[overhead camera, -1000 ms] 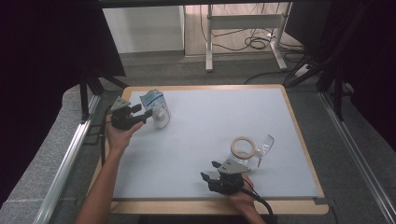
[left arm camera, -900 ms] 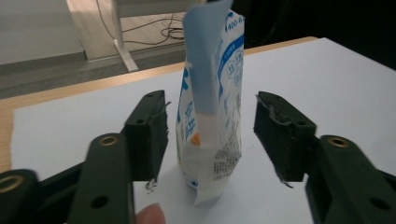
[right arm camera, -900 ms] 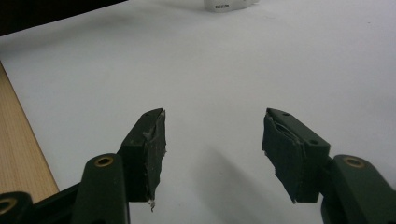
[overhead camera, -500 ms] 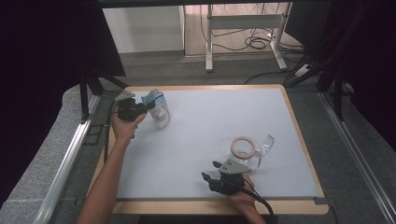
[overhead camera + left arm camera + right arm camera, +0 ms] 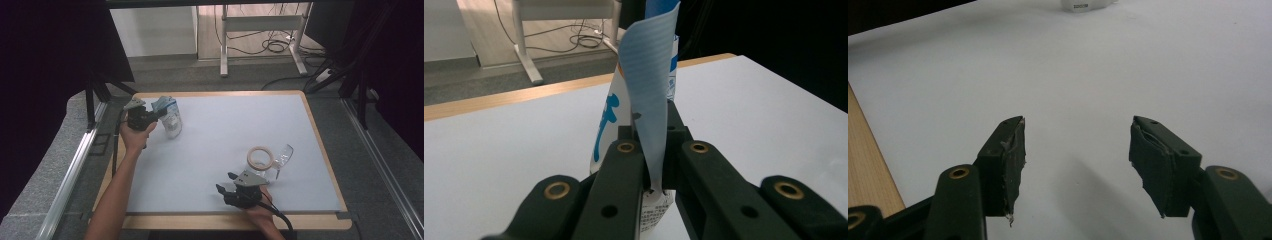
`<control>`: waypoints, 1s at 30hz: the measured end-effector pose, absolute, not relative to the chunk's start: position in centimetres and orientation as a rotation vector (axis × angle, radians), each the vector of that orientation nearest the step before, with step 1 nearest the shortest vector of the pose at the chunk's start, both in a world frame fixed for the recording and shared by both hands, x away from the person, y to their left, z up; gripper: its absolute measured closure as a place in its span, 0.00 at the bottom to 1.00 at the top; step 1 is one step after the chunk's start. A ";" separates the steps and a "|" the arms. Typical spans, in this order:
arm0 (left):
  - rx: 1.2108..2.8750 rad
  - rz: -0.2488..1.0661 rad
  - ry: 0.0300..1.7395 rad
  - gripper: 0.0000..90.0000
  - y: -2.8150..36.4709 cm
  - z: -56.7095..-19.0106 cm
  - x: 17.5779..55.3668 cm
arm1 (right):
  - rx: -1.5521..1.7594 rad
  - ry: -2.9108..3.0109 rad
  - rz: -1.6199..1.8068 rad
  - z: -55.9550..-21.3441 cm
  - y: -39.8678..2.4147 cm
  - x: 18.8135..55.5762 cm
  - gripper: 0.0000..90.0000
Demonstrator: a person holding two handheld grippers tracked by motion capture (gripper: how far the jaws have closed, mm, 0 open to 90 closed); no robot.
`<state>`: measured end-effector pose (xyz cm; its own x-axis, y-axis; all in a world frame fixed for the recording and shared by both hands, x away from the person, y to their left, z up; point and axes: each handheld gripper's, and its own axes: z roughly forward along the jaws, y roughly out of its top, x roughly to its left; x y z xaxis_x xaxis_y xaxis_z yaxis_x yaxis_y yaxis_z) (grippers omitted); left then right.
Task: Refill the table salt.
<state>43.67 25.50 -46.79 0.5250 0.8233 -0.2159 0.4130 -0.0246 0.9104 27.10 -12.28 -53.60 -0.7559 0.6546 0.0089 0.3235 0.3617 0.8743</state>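
Left gripper [image 5: 651, 165] jaws newly clamping thin pouch [image 5: 651, 100]

matt pale-blue table mat [image 5: 235, 135], wood rim; glossy plastic pouch [image 5: 649, 100]; matt black plastic jaws.

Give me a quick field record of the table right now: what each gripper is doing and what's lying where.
left gripper: its jaws have just been closing and are now shut on the blue-and-white packet, pinching its top flap
packet position: far left of the mat, standing
right gripper: open, nothing between the jaws, near edge of the mat
tape ring: right side, beside a clear plastic piece
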 end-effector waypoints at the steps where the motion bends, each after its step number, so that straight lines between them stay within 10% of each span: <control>1: 1.640 0.460 1.071 1.00 25.4 -46.8 43.7 | 0.860 2.286 1.352 -53.6 -12.3 27.1 0.45; 30: 1.649 0.420 0.978 1.00 24.7 -44.4 41.7 | 0.836 2.279 1.360 -53.6 -11.9 27.0 0.44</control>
